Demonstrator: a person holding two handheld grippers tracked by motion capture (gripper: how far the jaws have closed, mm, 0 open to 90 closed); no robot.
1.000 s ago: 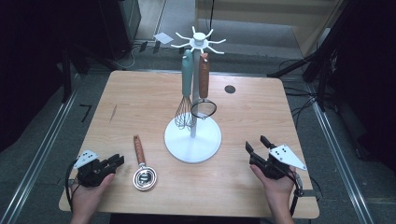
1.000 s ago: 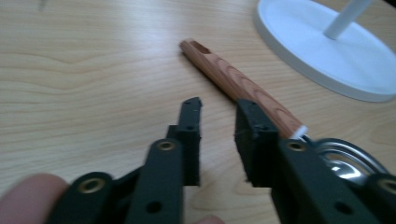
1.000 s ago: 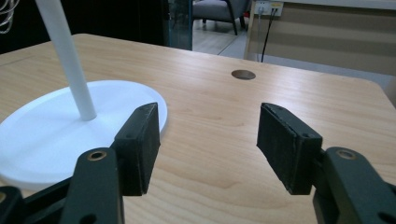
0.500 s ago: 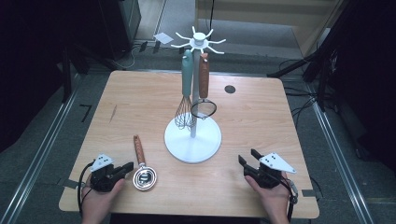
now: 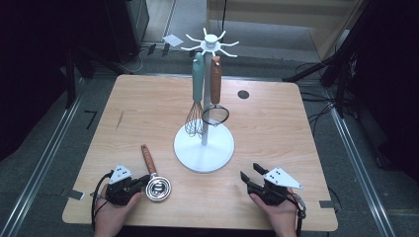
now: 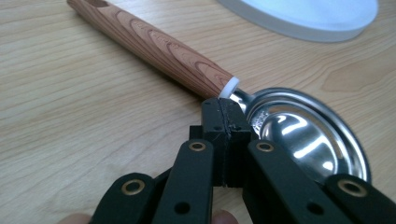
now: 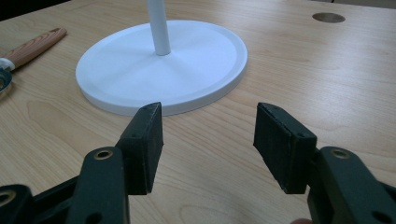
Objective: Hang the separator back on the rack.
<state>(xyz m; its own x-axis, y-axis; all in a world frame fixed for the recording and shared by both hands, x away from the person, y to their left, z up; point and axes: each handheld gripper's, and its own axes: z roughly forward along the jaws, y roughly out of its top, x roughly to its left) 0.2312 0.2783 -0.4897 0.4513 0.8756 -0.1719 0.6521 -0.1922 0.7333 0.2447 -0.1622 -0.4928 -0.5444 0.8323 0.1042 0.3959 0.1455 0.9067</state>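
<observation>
Left tongs at the ladle neck

My left gripper (image 6: 223,109) is pressed together beside the ladle (image 5: 154,180); right gripper (image 7: 208,140) spread, empty. I'd reopen and straddle the neck squarely before lifting.

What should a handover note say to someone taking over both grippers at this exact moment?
Left gripper: jaws shut, tips at the neck of the wooden-handled ladle; nothing visibly pinched.
Right gripper: open, holding nothing, low over the table, facing the white stand.
Done: whisk and strainer hang on the stand.
Left: the ladle lies flat on the table, not yet lifted; it probably goes on a free hook.
</observation>
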